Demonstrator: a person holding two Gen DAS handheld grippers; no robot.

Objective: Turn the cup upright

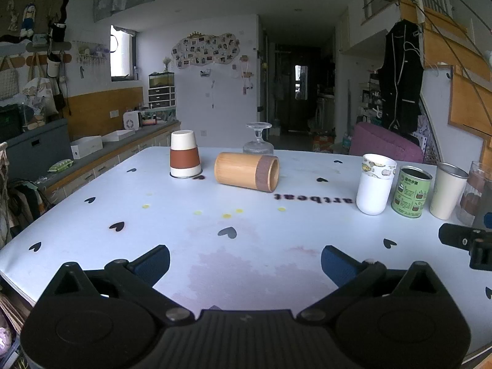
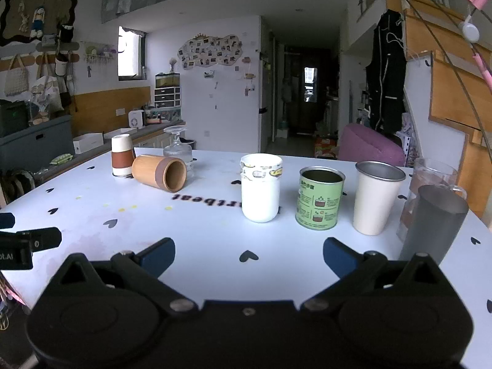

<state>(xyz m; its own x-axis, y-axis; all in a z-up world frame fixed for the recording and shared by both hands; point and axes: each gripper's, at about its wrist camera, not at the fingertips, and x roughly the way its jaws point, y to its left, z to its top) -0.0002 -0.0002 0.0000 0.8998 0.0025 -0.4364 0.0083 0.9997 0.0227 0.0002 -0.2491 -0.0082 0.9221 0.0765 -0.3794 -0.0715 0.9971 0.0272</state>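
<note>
Round bamboo cup with dark rim band (image 1: 246, 171) lies on side, far on white heart-print counter (image 1: 184, 233), beside inverted white-and-brown cup (image 1: 184, 154). Left gripper (image 1: 245, 263), right gripper (image 2: 249, 256): jaws released, holding nothing.

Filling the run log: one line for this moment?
left claw open | right claw open | bamboo cylinder cup on side | untouched

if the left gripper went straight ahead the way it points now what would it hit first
Probably the bamboo cup lying on its side. The left gripper is open and low over the white heart-print table, and bare tabletop lies between them. Depth is hard to judge, so it may pass just over it.
</note>
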